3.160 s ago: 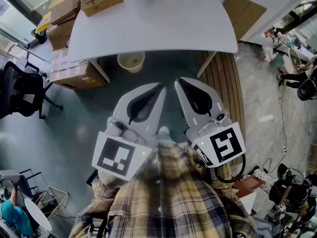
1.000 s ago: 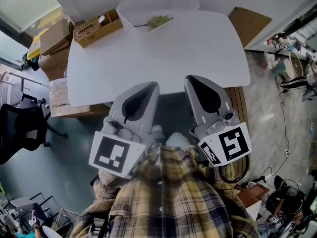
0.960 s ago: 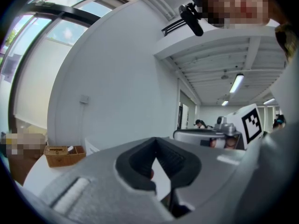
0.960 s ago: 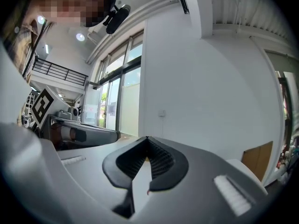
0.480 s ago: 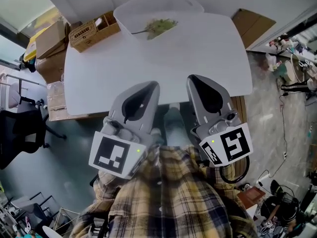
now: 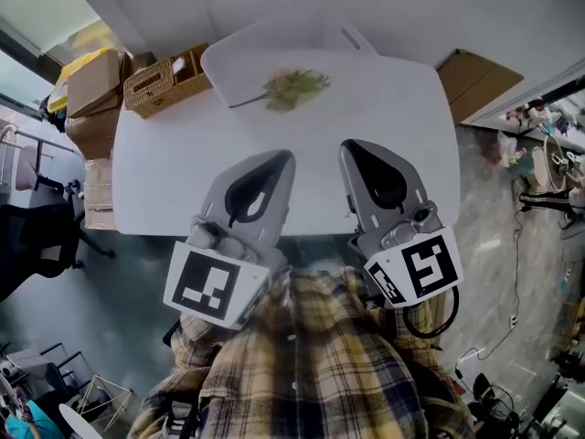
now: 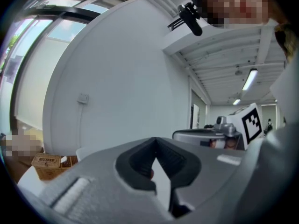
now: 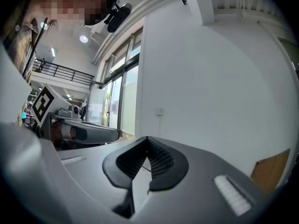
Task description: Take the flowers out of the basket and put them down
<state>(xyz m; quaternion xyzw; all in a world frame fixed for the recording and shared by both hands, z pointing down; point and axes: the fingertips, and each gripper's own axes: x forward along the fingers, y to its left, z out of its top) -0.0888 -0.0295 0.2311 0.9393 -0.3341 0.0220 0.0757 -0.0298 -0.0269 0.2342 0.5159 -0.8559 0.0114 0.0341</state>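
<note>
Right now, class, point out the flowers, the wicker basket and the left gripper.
flowers point(image 6: 294, 86), head view, middle of the green bunch.
wicker basket point(image 6: 161, 84), head view, its woven side wall.
left gripper point(image 6: 283, 158), head view, tip of its shut jaws.

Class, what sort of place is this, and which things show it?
Probably an office or lab workspace: a white table, stacked cardboard boxes beside it, and a black office chair.

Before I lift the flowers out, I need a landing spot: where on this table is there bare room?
Bare: the left stretch of the white table, between the wicker basket and the near edge, and its right side beyond the flowers. Crowded: the far middle around the flowers, the near middle under the left tool and right tool.
</note>
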